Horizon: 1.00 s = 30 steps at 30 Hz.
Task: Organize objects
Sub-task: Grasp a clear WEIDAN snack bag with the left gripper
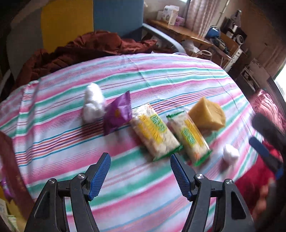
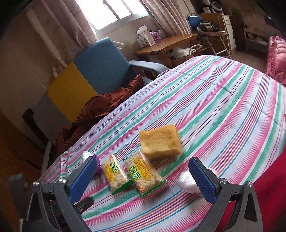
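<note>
On the striped bed cover (image 2: 223,100), one yellow sponge block (image 2: 160,141) serves as landmark. Just beside it lie two cracker packets (image 2: 142,174) (image 2: 115,172); beyond them one purple packet (image 1: 118,113). Two white cotton wads (image 1: 93,103) (image 1: 230,154) flank the row. Left tool (image 1: 140,161) and right tool (image 2: 143,166) hover spread, pinching nothing.

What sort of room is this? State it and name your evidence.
Most likely a bedroom in a home: a striped bedsheet covers a bed-like surface, with a curtained window, a blue armchair and a cluttered wooden desk beyond it.
</note>
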Each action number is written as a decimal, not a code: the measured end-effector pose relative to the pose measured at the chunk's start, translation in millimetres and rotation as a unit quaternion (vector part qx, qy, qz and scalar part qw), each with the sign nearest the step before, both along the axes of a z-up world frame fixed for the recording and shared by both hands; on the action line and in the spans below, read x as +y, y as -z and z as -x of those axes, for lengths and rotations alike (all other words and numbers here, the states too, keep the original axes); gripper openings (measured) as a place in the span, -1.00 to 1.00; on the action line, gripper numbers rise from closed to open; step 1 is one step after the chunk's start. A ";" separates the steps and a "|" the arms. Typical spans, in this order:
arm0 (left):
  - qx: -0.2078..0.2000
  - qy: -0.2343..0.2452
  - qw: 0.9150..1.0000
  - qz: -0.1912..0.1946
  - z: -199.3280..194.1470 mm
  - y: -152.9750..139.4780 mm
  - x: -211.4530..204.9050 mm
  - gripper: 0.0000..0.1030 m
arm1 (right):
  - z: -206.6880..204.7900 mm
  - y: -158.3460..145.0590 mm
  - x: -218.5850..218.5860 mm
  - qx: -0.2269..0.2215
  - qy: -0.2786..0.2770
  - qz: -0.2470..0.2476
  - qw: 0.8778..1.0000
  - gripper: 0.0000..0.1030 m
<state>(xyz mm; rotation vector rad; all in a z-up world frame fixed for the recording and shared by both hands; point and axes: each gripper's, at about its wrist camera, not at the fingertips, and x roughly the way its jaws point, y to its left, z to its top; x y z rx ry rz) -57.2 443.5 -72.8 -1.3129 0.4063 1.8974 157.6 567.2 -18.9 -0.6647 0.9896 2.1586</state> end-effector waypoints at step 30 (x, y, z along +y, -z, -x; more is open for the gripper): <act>0.034 0.069 0.997 0.033 -39.4 34.9 -32.3 -0.06 | -2.4 7.9 6.2 0.017 -0.008 0.036 0.999 0.99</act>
